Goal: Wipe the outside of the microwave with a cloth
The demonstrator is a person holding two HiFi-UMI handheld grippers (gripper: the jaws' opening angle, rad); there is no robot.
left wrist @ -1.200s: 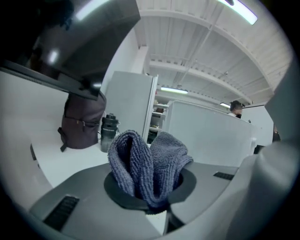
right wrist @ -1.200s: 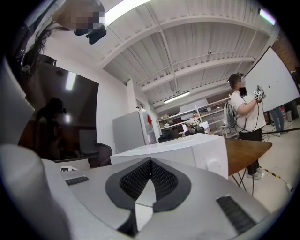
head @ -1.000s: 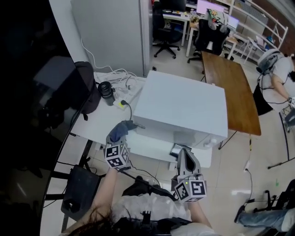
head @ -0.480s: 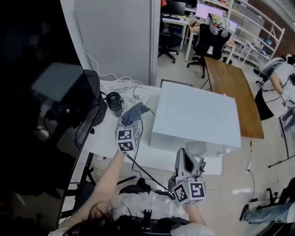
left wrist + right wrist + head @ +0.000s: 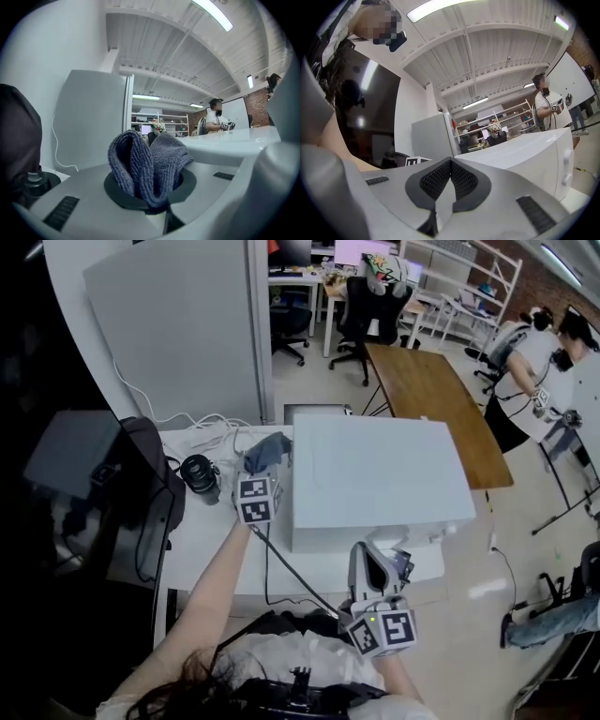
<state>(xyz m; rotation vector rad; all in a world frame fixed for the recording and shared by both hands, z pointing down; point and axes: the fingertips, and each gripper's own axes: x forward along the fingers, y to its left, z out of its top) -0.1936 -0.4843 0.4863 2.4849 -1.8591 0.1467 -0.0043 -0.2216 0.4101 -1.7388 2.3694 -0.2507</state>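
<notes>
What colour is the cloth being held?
The cloth is dark blue-grey, best seen in the left gripper view.

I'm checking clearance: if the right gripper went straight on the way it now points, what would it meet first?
Most likely the microwave: its front face lies just ahead of the shut, empty right gripper, though depth is unclear.

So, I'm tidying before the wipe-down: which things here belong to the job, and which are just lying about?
For the job:
- microwave
- grey cloth, clamped in the left hand-held gripper

Lying about:
- black cylinder
- white cables
- black bag
- wooden table behind
</notes>
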